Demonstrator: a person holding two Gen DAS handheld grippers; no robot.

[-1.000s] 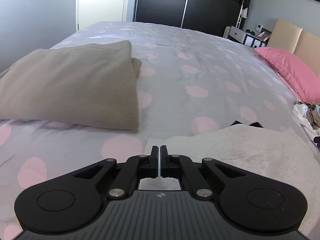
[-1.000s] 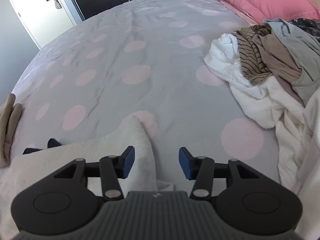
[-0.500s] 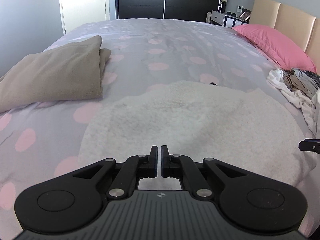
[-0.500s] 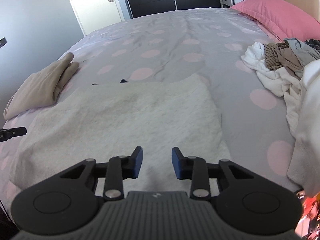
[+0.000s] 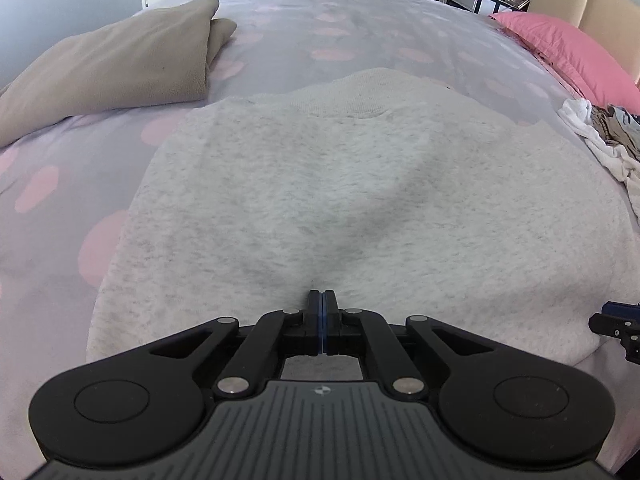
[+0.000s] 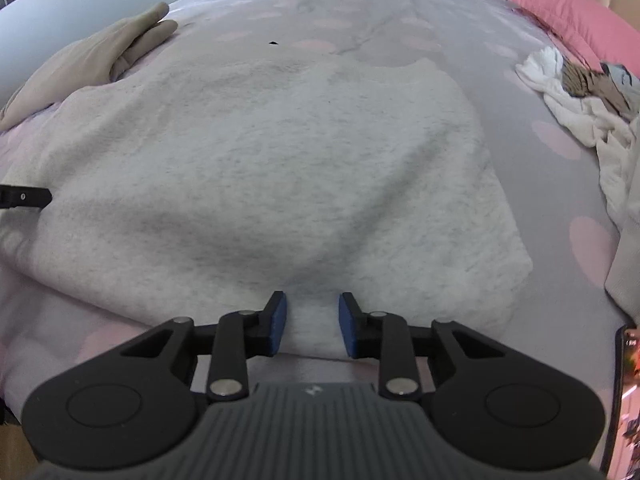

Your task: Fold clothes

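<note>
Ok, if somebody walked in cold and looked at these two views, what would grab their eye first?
Probably the pale grey fleece garment spread flat on the pink-dotted bedspread, filling the middle of both views. The left gripper sits shut at its near edge, the right gripper open over the near hem. Next, the bright pink pillow far right, with a jumbled clothes pile before it.

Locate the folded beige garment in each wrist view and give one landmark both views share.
Left wrist view: the folded beige garment lies upper left on the bed, beyond the grey sweatshirt.
Right wrist view: the folded beige garment sits at the far upper left edge, smaller, beside the sweatshirt's left side.
Shared landmark: the pink pillow, upper right in both views.
</note>
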